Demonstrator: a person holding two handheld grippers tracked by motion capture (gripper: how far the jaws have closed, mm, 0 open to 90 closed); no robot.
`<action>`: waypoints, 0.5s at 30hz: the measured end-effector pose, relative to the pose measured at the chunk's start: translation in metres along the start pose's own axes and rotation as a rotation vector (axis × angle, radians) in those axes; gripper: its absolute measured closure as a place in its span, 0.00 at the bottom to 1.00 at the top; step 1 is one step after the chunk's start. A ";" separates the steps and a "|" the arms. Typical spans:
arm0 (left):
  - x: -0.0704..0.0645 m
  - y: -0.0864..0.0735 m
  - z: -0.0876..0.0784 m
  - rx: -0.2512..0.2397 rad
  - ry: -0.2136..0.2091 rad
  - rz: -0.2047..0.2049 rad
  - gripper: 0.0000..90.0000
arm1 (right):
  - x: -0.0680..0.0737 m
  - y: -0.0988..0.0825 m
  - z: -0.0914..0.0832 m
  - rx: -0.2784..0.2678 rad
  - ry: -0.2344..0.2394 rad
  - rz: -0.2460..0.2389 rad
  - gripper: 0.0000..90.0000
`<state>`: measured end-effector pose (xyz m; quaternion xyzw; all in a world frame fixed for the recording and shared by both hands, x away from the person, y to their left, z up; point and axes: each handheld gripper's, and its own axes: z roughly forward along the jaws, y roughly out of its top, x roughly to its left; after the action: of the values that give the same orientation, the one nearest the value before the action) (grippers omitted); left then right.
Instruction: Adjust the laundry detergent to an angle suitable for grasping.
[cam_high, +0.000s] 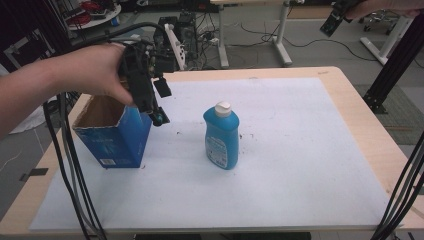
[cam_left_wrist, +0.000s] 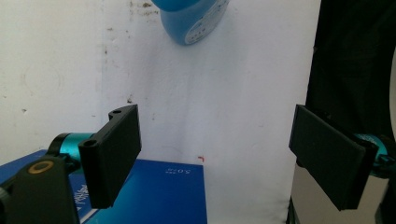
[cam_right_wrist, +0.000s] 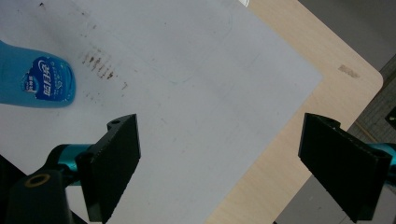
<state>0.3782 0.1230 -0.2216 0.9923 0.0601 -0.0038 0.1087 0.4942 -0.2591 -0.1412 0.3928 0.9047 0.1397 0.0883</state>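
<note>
Risk is my left tongs (cam_high: 159, 102), gaping wide and empty, knocking over the open blue cardboard box (cam_high: 114, 135); my right tongs (cam_right_wrist: 233, 168) are hanging wide, also empty

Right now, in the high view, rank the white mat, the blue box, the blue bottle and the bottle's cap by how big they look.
1. White mat, by far the largest.
2. Blue box, open at the top, partly behind the left gripper.
3. Blue bottle, narrower than the box, though similar in height.
4. Cap, the smallest.

Jaws wide apart, blue bottle (cam_right_wrist: 35, 81), white sheet (cam_right_wrist: 187, 93)
</note>
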 end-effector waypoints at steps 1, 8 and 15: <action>-0.001 0.000 0.000 -0.002 0.002 -0.001 0.19 | 0.000 0.000 0.000 0.000 0.000 0.000 0.13; -0.001 -0.001 -0.001 0.000 0.001 -0.002 0.19 | -0.001 -0.002 -0.002 -0.011 0.003 0.002 0.13; -0.001 -0.002 -0.002 -0.008 0.005 -0.005 0.19 | -0.001 -0.002 -0.003 -0.015 0.006 0.000 0.13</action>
<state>0.3768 0.1248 -0.2201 0.9916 0.0630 -0.0013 0.1125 0.4921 -0.2616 -0.1386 0.3917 0.9038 0.1477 0.0885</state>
